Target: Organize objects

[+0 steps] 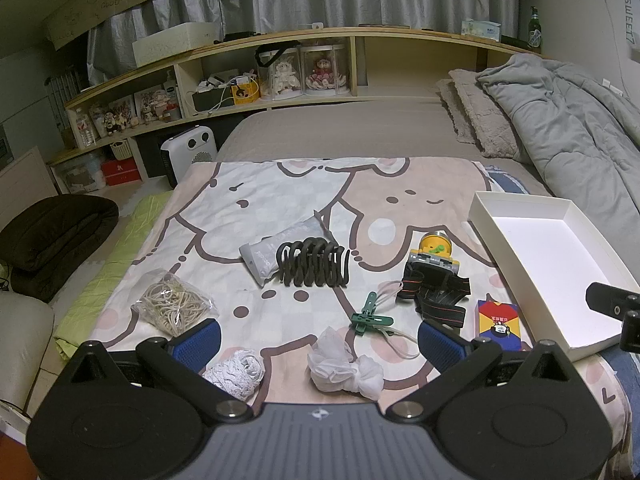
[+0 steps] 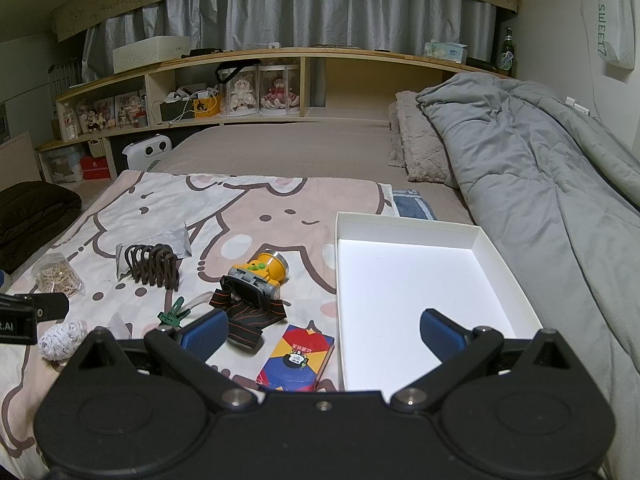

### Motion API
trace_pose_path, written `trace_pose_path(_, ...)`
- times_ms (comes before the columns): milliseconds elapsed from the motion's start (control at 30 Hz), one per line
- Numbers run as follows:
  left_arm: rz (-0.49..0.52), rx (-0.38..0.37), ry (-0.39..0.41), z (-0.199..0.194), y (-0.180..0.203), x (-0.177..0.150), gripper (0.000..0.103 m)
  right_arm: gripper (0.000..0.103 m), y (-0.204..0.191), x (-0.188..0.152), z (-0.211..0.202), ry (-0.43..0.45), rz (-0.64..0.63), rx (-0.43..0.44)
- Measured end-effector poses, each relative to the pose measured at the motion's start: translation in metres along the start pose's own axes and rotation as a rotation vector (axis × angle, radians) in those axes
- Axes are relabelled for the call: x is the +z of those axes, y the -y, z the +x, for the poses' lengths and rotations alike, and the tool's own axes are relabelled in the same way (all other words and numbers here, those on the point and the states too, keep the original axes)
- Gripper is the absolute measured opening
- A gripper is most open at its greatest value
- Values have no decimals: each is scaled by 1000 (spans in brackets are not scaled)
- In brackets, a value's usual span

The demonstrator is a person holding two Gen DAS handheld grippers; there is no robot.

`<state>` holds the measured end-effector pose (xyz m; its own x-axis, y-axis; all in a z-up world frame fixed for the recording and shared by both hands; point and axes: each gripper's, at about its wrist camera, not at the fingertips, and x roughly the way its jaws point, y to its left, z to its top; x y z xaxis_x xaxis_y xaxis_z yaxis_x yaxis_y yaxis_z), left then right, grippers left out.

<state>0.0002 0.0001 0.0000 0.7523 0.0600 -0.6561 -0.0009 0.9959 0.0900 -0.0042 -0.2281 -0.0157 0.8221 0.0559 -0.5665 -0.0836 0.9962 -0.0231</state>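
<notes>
Objects for organizing are lying loose on a cartoon-print sheet (image 1: 248, 200) spread over the bed, with 1 empty white box (image 2: 492, 256) sitting at the sheet's right edge as the likely destination. Item 1, a card pack (image 2: 296, 360) in red, blue and yellow, is lying flat just left of the box wall, its long axis running roughly away from the camera. Item 2, a yellow headlamp (image 2: 260, 276) with its striped strap, is resting just beyond the pack. Items 3 to 8 are sitting further left: a dark claw clip (image 1: 314, 264), a grey pouch (image 1: 280, 244), a green peg (image 1: 370, 314), a bag of rubber bands (image 1: 172, 304), a white mesh puff (image 1: 344, 364) and a white lace bundle (image 1: 236, 372). The right gripper (image 2: 324, 336) is hovering with jaws spread wide and empty, the pack directly between and below its fingers, so it is nearer to pack and box. The left gripper (image 1: 318, 340) is likewise gaping and empty, hanging over the puff and bundle.
</notes>
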Motion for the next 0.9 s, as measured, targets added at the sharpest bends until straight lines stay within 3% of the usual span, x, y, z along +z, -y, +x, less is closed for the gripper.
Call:
trace_pose_path(600,-15,0,12,1,-3,4,103,103,-1,2,0,-1,0,0)
trace_pose_path(800,-73,41,44,5,-20,16,103,103,0,-7,8,3,11,0)
trace_pose_path(900,-102,62,50,10,-29,21,103,103,7,6,12,5,24,10)
